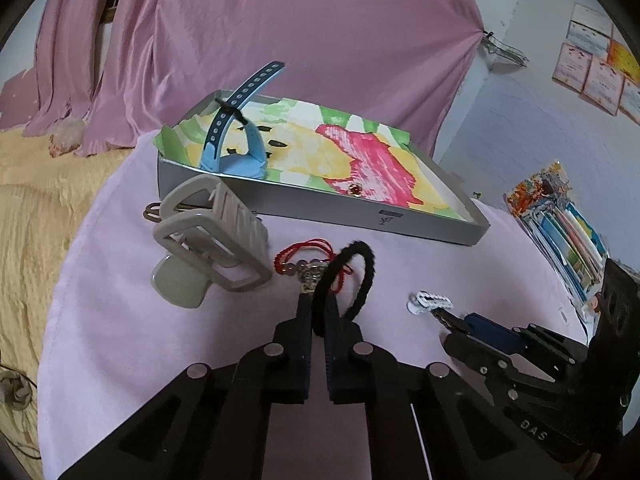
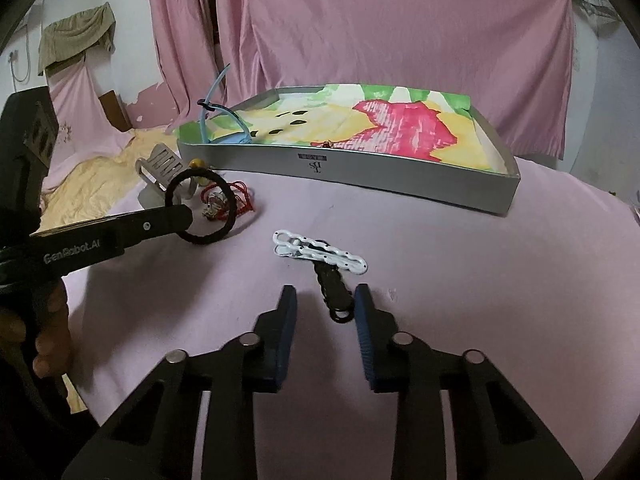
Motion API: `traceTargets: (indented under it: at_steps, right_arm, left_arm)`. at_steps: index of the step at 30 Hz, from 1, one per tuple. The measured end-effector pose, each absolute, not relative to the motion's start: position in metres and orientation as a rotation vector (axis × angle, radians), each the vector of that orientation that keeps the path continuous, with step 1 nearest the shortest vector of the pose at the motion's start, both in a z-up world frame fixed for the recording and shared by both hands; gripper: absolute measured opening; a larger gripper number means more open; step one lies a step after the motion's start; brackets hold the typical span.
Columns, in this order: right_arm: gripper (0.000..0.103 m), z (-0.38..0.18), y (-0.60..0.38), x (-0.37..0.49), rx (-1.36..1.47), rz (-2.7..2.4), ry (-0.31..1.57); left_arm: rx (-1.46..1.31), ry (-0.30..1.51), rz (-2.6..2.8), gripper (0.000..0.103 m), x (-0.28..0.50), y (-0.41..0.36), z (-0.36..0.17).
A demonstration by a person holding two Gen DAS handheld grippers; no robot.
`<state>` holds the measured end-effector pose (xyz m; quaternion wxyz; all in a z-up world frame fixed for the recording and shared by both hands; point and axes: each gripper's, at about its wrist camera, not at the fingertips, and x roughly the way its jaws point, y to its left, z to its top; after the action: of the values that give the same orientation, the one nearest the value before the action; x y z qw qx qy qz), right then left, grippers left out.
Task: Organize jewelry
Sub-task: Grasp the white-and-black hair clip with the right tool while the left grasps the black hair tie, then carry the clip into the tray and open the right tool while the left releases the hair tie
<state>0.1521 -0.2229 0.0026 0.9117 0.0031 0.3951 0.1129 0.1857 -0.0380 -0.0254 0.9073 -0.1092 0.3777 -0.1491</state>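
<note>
Pink curtains (image 2: 360, 32) are hanging along the far wall, a yellow blanket (image 1: 28, 216) is lying to the left, and colourful papers (image 1: 560, 224) are sitting at the right.

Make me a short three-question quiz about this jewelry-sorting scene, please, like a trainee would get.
1. True or false: the left gripper is shut on the black hair tie.
2. Which lies inside the grey box: A) blue watch, B) beige claw clip, C) white clip?
3. Fill in: the right gripper's jaws are ____.

Key: 1 true; 2 A; 3 open.
</note>
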Motion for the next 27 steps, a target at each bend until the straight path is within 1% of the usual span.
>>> traceTargets:
  at_steps: [1,3,15,22,27]
  right_arm:
    - [0.016,0.003,-0.224,0.152,0.016,0.233,0.813]
    - [0.011,0.003,-0.226,0.151,0.025,0.232,0.810]
    - [0.011,0.003,-0.221,0.137,0.175,0.414,0.817]
    - [0.011,0.023,-0.217,0.129,0.169,0.463,0.734]
    - [0.011,0.042,-0.225,0.139,0.150,0.436,0.669]
  left_arm:
    - [-0.219,0.774,-0.312,0.005,0.184,-0.039,-0.025]
    - [-0.210,0.763,-0.313,0.005,0.180,-0.040,-0.023]
    - [-0.206,0.726,-0.261,0.005,0.162,-0.032,-0.009]
    - [-0.215,0.667,-0.240,0.005,0.160,-0.026,0.012]
    - [-0.218,0.618,-0.238,0.005,0.170,-0.030,0.028]
